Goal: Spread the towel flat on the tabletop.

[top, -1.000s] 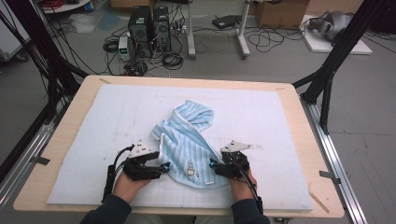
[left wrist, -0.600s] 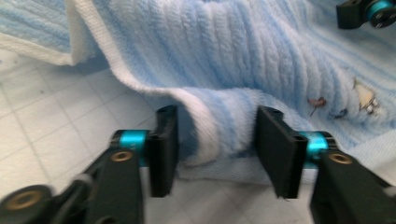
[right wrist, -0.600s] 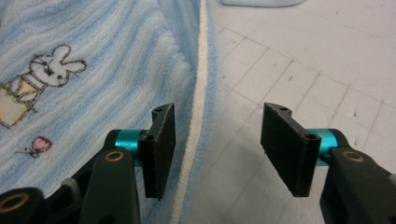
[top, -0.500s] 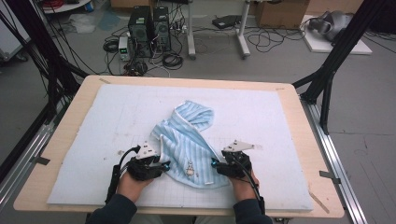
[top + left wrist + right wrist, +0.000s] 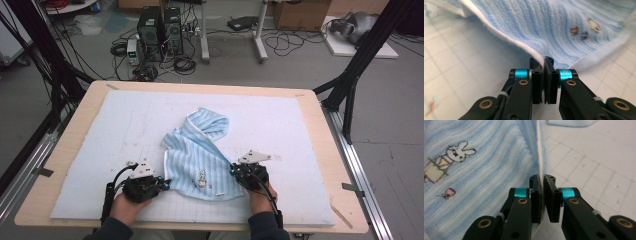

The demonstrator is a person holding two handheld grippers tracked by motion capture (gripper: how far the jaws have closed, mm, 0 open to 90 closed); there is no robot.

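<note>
In the high view, a light blue striped towel (image 5: 200, 157) lies crumpled near the middle of a pale gridded mat (image 5: 300, 130), its far end bunched. The left gripper (image 5: 165, 184) meets its near left edge, and the right gripper (image 5: 232, 171) its near right edge.

In the left gripper view, the 2 jaws are clamped on the towel's white hem (image 5: 506, 40).

In the right gripper view, the jaws pinch the hem beside an embroidered rabbit (image 5: 447, 160).
</note>
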